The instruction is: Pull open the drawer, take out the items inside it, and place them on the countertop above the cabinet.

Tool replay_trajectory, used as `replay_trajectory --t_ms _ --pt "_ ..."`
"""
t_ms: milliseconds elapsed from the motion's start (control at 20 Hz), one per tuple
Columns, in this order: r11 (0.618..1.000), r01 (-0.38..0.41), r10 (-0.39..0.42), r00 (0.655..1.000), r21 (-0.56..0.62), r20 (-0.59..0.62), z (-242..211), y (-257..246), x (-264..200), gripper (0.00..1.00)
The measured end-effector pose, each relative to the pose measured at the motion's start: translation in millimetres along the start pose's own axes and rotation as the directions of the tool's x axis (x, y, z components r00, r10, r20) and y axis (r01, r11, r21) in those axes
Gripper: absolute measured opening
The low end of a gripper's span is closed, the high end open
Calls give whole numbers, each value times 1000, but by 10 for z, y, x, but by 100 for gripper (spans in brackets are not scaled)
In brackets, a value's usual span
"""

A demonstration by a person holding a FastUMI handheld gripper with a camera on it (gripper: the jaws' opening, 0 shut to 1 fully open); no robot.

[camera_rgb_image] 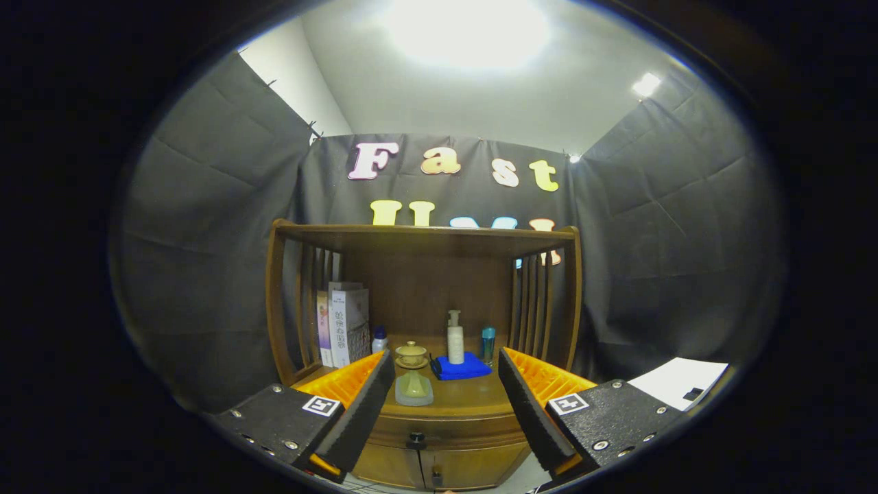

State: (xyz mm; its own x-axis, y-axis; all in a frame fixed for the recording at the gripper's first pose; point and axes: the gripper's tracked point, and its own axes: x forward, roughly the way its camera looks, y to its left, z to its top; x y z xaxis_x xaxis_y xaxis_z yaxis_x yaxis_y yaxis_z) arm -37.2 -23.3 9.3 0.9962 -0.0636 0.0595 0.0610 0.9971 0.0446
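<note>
Drawer ends behind the tool's fingers; contents perhaps unseen inside.

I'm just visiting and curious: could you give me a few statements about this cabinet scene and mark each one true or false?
1. The claw is open and holds nothing. True.
2. The drawer is pulled all the way out. False: it looks closed, its knob between the fingers.
3. A pump bottle stands on a blue cloth. True.
4. The books lie flat by the blue cloth. False: they stand upright at the other side of the countertop.
5. A small cup with a lid sits on the countertop. True.
</note>
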Motion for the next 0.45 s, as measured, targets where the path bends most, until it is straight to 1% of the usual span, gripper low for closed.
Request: replay_trajectory --t_ms 150,300,450 --pt "1000 -8 8 1000 22 -19 -86 -10 52 95" --pt "1000 -5 6 999 10 -42 -175 -35 87 95" --pt "1000 -20 21 999 14 -45 -182 32 89 95"
